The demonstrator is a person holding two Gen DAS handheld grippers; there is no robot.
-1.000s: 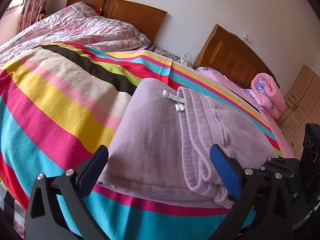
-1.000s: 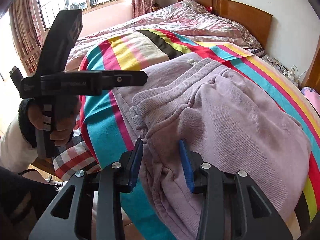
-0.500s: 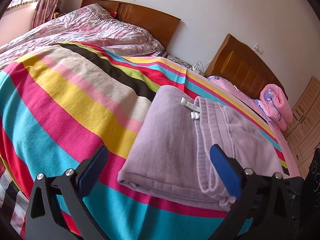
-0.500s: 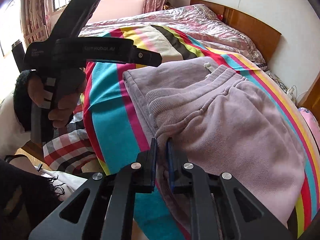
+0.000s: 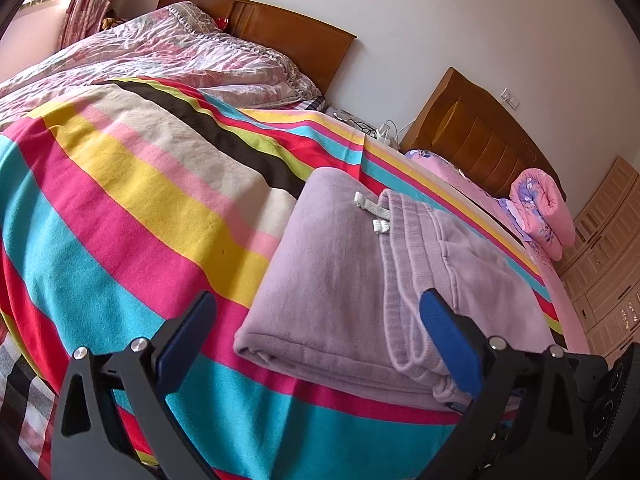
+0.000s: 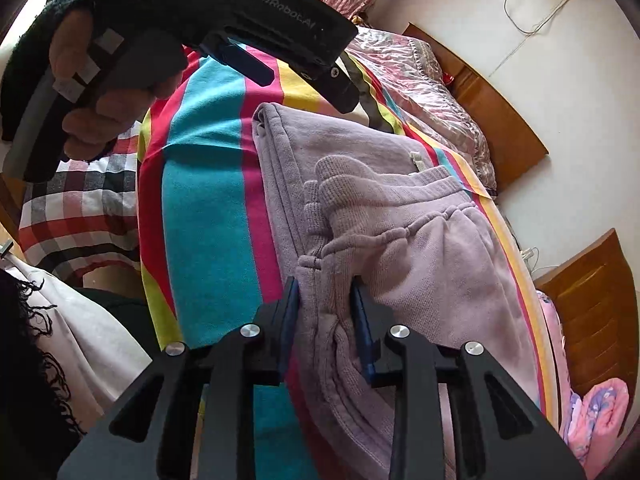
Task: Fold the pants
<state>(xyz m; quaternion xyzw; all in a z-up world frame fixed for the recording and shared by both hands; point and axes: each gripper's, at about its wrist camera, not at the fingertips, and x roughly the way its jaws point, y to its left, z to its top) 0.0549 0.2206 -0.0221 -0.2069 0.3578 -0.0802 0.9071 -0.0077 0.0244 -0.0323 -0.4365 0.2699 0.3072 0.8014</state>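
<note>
Fingers, right: closed on bunched pants edge, jaws having just eased slightly. Fingers, left: spread wide, empty, hovering short of pants' near folded edge. Pants: folded into compact stack ahead of both; judged nearly done, final tidy left. Surface: striped blanket on bed. Room: wooden headboard beyond, white wall.

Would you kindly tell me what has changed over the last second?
The right gripper rolled and pinched the waistband edge of the folded pants; its jaws have just reopened slightly, with fabric between the pads. The left gripper stayed open above the striped blanket, holding nothing.
</note>
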